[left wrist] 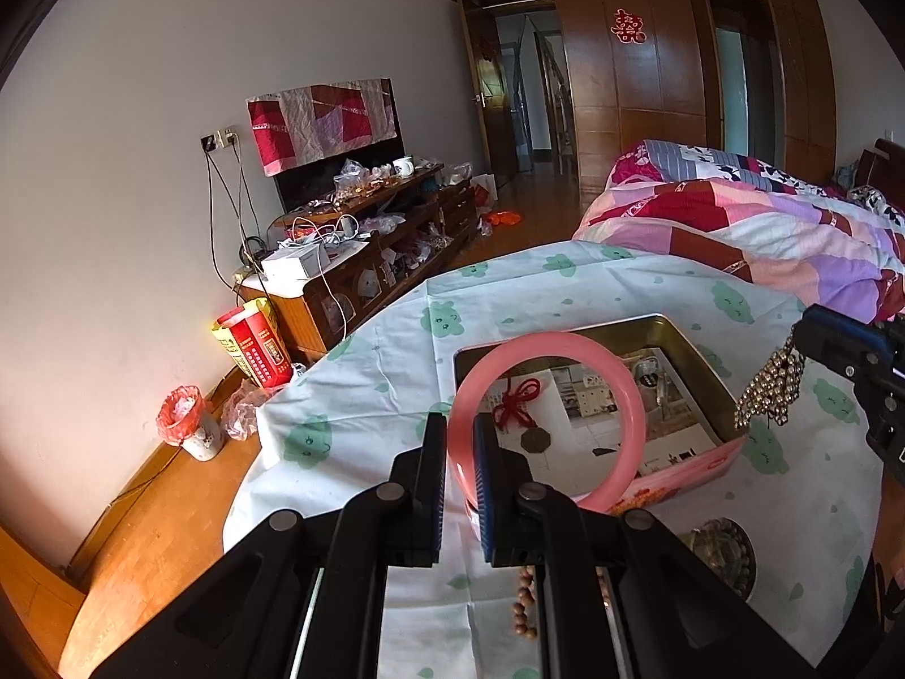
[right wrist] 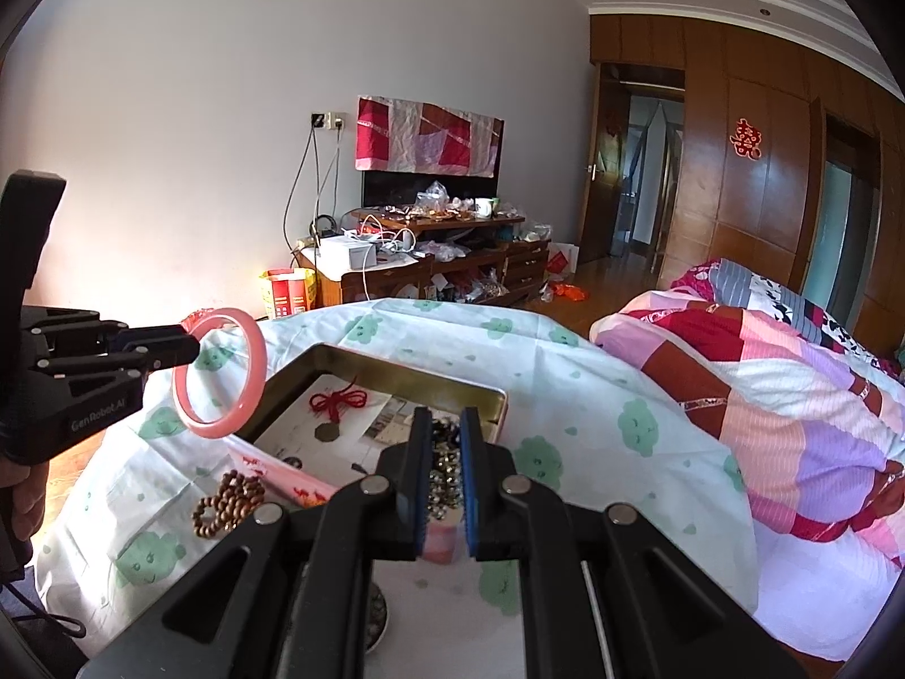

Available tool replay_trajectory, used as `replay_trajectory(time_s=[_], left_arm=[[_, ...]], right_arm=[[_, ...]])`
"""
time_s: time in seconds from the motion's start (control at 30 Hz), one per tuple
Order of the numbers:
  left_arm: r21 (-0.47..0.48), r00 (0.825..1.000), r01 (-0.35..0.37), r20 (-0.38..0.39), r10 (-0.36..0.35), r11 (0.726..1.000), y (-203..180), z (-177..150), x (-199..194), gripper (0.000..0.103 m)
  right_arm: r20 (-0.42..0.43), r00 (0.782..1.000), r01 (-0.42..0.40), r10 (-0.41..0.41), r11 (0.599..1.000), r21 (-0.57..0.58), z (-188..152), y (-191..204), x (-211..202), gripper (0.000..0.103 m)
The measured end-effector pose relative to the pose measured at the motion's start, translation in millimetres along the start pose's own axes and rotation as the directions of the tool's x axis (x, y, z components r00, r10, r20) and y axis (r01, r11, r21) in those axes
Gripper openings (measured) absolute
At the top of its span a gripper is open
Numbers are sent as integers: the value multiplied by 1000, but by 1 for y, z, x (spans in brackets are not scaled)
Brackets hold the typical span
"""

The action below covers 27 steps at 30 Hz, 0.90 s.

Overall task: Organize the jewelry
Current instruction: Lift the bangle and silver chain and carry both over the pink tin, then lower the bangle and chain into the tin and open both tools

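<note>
Left wrist view shows the left gripper (left wrist: 459, 441) clamped on the rim of a pink bangle (left wrist: 547, 421), holding it upright in the air above the near edge of an open tin (left wrist: 701, 351) on the table (left wrist: 362, 396). Off to the right, the right gripper (left wrist: 803, 339) pinches a rhinestone bracelet (left wrist: 772, 387) that dangles over the tin's right wall; from its own camera the jaws sit close together with the sparkly links between them.

Both pieces look ready to go into the tin, so the step in hand is probably lowering and letting go. For the bangle, tip it flat first and bring it low before opening, since a rigid ring dropped on edge could roll or knock the metal. A red knot charm (left wrist: 517, 404) already lies inside on the left; aim for the bare paper lining beside it.

Room is fair inside the tin, but its walls are thin and raised, and the two grippers share one opening, so take turns. Wooden beads (right wrist: 229, 503) lie just beside the tin's near side, and a small round dish (left wrist: 721, 557) sits close by.
</note>
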<state>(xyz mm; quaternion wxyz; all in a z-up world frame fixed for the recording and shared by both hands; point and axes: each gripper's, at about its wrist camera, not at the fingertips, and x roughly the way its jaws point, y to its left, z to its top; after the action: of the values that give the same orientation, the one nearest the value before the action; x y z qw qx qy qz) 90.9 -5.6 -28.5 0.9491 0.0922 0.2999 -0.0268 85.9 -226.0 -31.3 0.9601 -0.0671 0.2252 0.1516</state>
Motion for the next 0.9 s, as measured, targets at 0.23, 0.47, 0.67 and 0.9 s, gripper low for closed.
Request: replay_trajectory(time_s=[0.23,0.47,0.67,0.9], left_arm=[[17,1000,-11,-17,12,1000,-2,7,17,9],[32,999,-15,-33,16,999,-6,16,33,9],[40,999,-22,-48,24,999,-6,22,48,9],[48,997,-28,-73,32,998,-9,21,66,9]], right_arm=[[-5,1000,8,-8,1000,-19,10,0,15,11],[-9,1000,11,-11,999,-38,21,3,32,11],[-25,1000,16,-18,998,-54,25,6,46,11],[-59,998,22,-25,998,-64,20,10,62,11]])
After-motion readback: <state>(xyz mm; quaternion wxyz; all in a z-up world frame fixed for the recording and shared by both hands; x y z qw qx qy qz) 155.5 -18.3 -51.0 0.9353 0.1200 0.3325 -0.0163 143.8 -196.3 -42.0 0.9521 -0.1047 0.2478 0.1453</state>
